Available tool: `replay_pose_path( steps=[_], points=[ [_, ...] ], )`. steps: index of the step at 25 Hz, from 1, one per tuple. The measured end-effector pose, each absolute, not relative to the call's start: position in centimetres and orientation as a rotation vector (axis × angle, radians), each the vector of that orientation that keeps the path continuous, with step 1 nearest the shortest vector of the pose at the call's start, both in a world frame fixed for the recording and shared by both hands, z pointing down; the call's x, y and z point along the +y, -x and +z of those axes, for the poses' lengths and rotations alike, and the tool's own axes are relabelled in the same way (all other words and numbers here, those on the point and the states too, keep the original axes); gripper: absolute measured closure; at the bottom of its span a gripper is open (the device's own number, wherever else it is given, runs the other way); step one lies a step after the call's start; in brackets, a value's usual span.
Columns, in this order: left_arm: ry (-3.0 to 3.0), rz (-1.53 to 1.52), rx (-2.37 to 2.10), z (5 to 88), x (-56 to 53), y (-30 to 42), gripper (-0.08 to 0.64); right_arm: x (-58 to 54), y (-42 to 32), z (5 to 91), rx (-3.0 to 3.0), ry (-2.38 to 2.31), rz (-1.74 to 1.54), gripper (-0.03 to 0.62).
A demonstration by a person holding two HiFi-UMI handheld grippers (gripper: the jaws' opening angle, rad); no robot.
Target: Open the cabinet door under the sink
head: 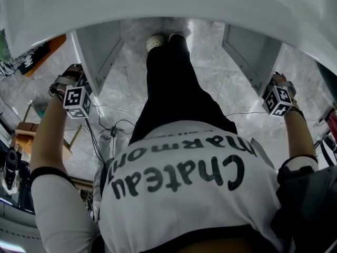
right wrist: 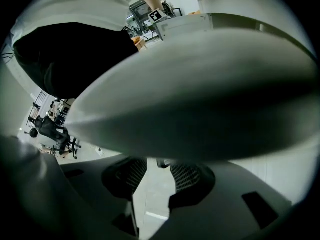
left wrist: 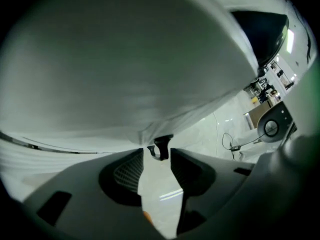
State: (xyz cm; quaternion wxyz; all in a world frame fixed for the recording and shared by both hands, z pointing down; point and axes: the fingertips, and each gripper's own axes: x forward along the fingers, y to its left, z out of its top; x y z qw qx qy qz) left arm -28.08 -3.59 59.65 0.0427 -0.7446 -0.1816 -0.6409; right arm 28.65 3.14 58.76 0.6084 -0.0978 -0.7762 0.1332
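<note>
Hanging over everything, the white counter (head: 158, 4) shades two cabinet doors, the left door (head: 99, 49) and the right door (head: 251, 57), both swung out over the marble floor (head: 208, 73). The left tongs (left wrist: 156, 158) stand apart, a small dark handle (left wrist: 161, 146) between their tips. The right tongs (right wrist: 159, 168) also gape, loose around their door's handle (right wrist: 163, 162).

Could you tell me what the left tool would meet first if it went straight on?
Probably the small dark handle on the white door, right at the jaw tips; depth is unclear.
</note>
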Motion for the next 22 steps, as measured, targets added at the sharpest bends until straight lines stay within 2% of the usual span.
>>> replay_pose_path(
  steps=[12,17,21,22],
  points=[
    [2.281,-2.019,-0.428,60.3,-4.7,28.9,0.407,3.4,-28.8,58.9,-1.768,0.271,0.271,0.431],
    [2.29,-2.215,-0.391,61.8,-2.7,30.9,0.407,3.8,-28.8,58.7,-1.766,0.303,0.297,0.417],
    [2.302,-2.155,-0.284,62.2,-3.1,30.6,0.407,3.9,-29.1,58.7,-1.755,0.331,0.265,0.33],
    [2.285,-2.153,-0.282,62.3,-3.3,30.8,0.407,3.8,-29.3,58.7,-1.747,0.336,0.255,0.33]
  ],
)
